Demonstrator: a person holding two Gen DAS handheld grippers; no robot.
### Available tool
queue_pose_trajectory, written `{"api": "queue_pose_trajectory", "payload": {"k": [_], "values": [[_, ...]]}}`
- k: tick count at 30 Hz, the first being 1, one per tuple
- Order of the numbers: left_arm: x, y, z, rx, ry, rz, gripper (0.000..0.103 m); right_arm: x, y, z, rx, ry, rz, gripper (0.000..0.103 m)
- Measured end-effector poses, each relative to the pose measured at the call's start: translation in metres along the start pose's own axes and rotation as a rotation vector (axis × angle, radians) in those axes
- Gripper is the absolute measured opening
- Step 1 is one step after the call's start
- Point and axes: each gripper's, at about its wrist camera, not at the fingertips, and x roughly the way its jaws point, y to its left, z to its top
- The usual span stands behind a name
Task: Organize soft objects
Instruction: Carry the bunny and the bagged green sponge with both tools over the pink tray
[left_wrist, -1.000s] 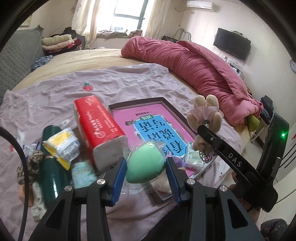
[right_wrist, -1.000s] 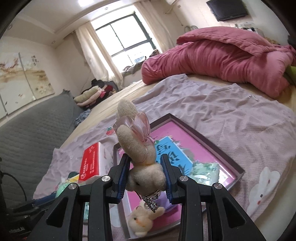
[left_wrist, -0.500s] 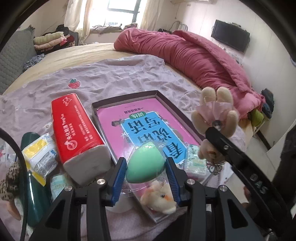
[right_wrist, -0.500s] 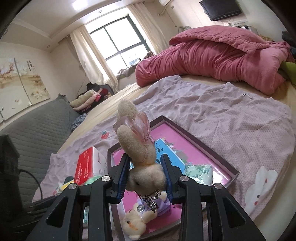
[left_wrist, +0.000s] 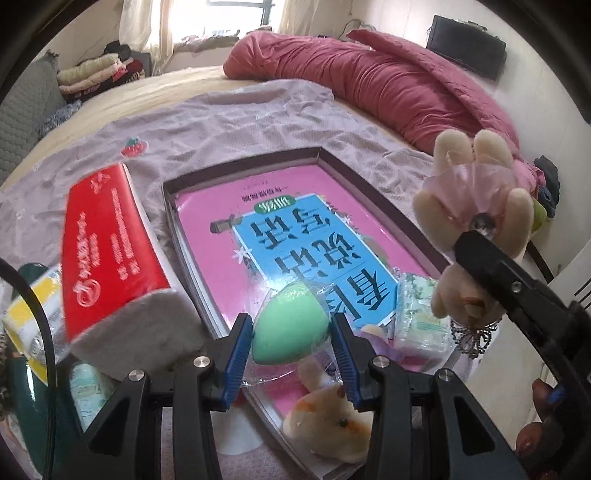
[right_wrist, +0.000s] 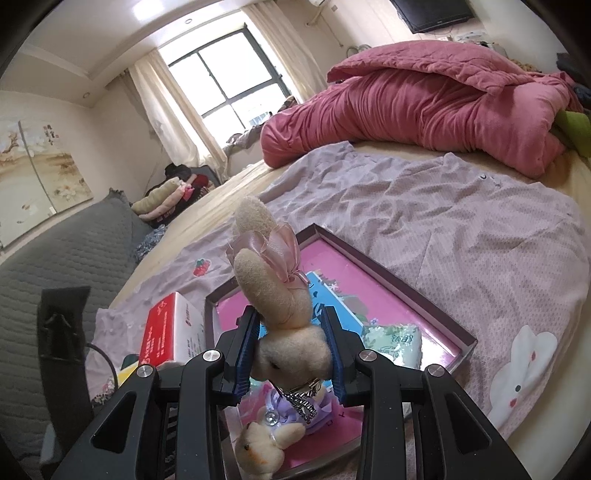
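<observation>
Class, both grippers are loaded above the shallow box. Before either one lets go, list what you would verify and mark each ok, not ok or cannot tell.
1. Left gripper shut on the green sponge: ok.
2. Right gripper shut on the plush rabbit: ok.
3. Bare floor in the box for a drop: ok, far half free.
4. Small plush toy and tissue pack lying under the grippers: not ok, near end crowded.
5. Height of the sponge above the box: cannot tell.

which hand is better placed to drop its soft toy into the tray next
Left. Its tongs hold the wrapped green sponge low over the pink tray, near the small plush. The right tongs hold the bunny higher, above the tray.
</observation>
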Motion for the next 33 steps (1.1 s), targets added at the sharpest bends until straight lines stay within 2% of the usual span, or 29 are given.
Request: {"api": "queue_pose_trajectory", "payload": {"k": [6, 24, 33], "values": [[0.009, 0.002, -0.003, -0.006, 0.019, -0.014, 0.044, 0.011, 0.000, 0.000, 0.001, 0.031, -0.009, 0.036], [0.015, 0.005, -0.009, -0.013, 0.030, -0.036, 0.044, 0.063, -0.012, -0.012, 0.056, 0.237, -0.040, 0.037], [0.015, 0.006, -0.009, -0.012, 0.030, -0.036, 0.044, 0.075, -0.011, -0.014, 0.053, 0.273, -0.051, 0.037]]}}
